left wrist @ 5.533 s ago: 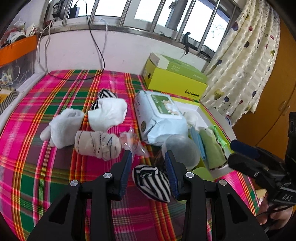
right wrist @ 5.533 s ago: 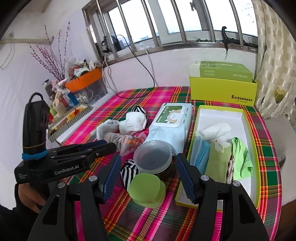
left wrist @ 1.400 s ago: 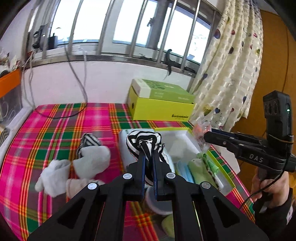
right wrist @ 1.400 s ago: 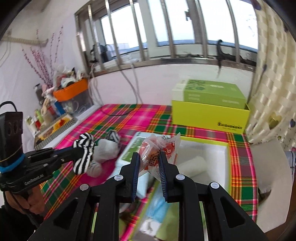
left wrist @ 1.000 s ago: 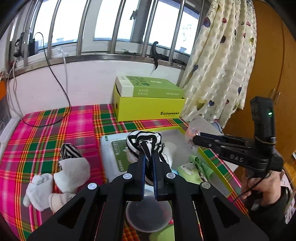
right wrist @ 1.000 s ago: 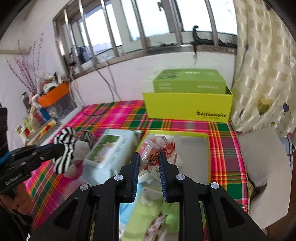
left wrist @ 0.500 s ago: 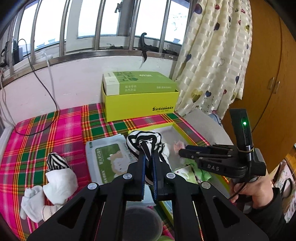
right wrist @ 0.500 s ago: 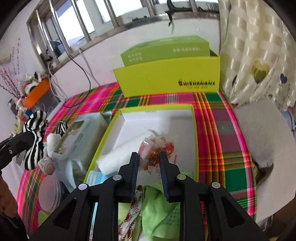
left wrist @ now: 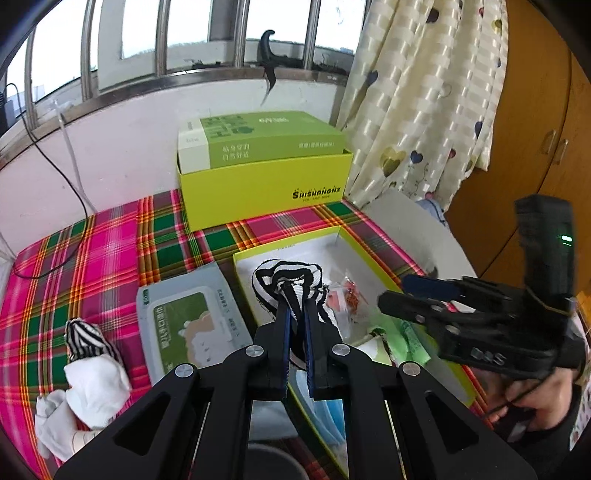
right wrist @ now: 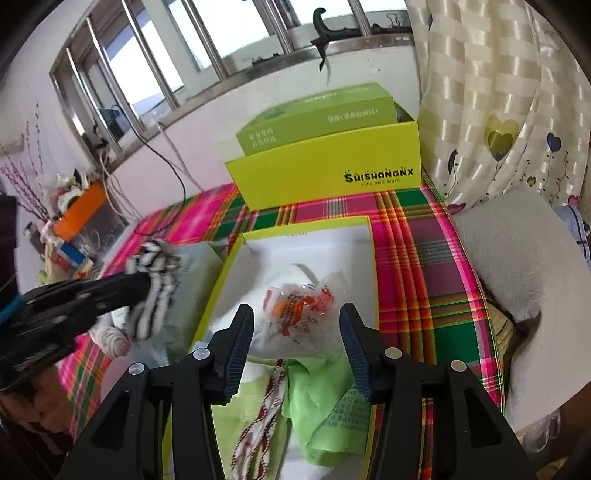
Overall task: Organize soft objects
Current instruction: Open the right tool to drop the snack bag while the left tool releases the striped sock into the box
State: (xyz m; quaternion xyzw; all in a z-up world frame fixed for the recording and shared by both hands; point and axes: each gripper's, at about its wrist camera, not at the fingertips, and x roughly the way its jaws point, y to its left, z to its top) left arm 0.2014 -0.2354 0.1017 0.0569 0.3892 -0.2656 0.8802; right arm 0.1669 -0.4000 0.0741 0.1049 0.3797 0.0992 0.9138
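A pink, green and yellow plaid cloth (left wrist: 110, 251) covers the whole surface, running back to the white wall under a barred window (left wrist: 184, 33). At the far side stands a yellow box (left wrist: 266, 192) with a green carton (left wrist: 273, 140) sitting in it, and a patterned curtain (left wrist: 424, 92) hangs to the right.

Nearer, an open yellow tray (right wrist: 373, 266) with a white floor holds the sorted soft things: a white rolled cloth (right wrist: 299, 275), a green cloth (right wrist: 325, 398), a red-and-white braided cord (right wrist: 266, 413) and a blue item (left wrist: 325, 406) at the near end. To the tray's left lies a pack of wet wipes (left wrist: 188, 321). Left of that, on the plaid, sit a white sock (left wrist: 92, 384) and a second striped sock (left wrist: 83, 338), touching each other.

The left gripper (left wrist: 297, 314) is clamped tight on 1 black-and-white striped sock (left wrist: 291, 277), held in the air over the tray's left edge.

The right gripper (right wrist: 297, 336) has its jaws opening; between them, but touched by neither pad, lies a crinkled clear packet with red and orange print (right wrist: 299, 306), resting on the white rolled cloth inside the tray. A hand (left wrist: 532, 395) grips the right tool's handle at the near right.
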